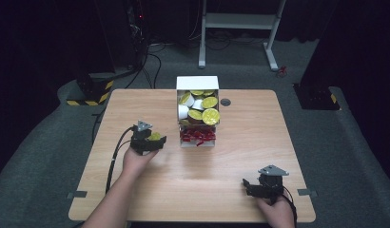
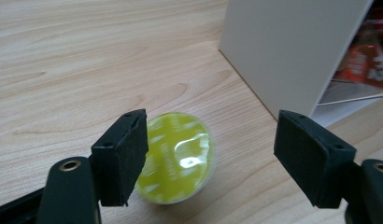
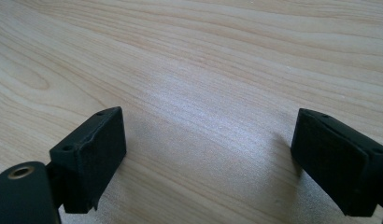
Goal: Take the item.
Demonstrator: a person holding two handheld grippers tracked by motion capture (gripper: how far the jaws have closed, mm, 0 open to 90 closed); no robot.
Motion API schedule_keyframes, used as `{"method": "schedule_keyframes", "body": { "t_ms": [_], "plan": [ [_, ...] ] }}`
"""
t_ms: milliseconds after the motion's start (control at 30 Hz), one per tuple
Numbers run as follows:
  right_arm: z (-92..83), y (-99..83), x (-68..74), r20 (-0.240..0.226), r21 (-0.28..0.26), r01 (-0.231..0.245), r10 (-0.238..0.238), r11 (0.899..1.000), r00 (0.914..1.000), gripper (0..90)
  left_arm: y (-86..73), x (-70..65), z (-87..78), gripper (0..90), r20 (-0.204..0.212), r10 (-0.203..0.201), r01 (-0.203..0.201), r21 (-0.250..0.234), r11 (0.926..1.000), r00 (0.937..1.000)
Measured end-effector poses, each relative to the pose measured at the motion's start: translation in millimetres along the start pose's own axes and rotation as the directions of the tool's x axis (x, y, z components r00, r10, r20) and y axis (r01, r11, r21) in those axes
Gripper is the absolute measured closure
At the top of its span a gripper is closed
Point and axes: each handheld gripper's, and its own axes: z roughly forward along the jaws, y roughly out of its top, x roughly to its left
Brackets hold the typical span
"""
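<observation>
A capsule with a yellow-green foil lid (image 2: pixel 180 156) lies lid-up on the wooden table (image 2: pixel 87 60), between the jaws of my left gripper (image 2: pixel 213 135). It sits close to the left pad (image 2: pixel 129 154), while the right pad (image 2: pixel 306 158) stands well clear of it, so the gripper is open. From above, the left gripper (image 1: pixel 152 138) is just left of the white box (image 1: pixel 198 83), with the capsule (image 1: pixel 155 136) at its tip. My right gripper (image 1: pixel 248 186) rests open near the table's front right, and its jaws (image 3: pixel 208 135) have bare wood between them.
The white box holds several more yellow-lidded capsules (image 1: pixel 205 108) in its upper part and red packets (image 1: pixel 198 136) in its lower part. Its white side wall (image 2: pixel 283 46) rises just beyond the left gripper. A small dark disc (image 1: pixel 225 102) lies right of the box.
</observation>
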Motion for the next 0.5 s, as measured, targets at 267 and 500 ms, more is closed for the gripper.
{"method": "schedule_keyframes", "body": {
  "t_ms": [267,500],
  "plan": [
    [0.0,0.0,0.0,0.000,0.000,0.000,0.000,1.000,1.0000,10.3,-5.3,3.4,-18.0,27.8,0.015,-0.004,0.005,-0.026,0.9997,0.9999],
    [0.0,0.0,0.0,0.000,0.000,0.000,0.000,1.000,1.0000,10.4,-8.2,4.4,-33.7,28.2,0.030,-0.001,0.002,-0.050,0.9987,0.9996]
  ]
}}
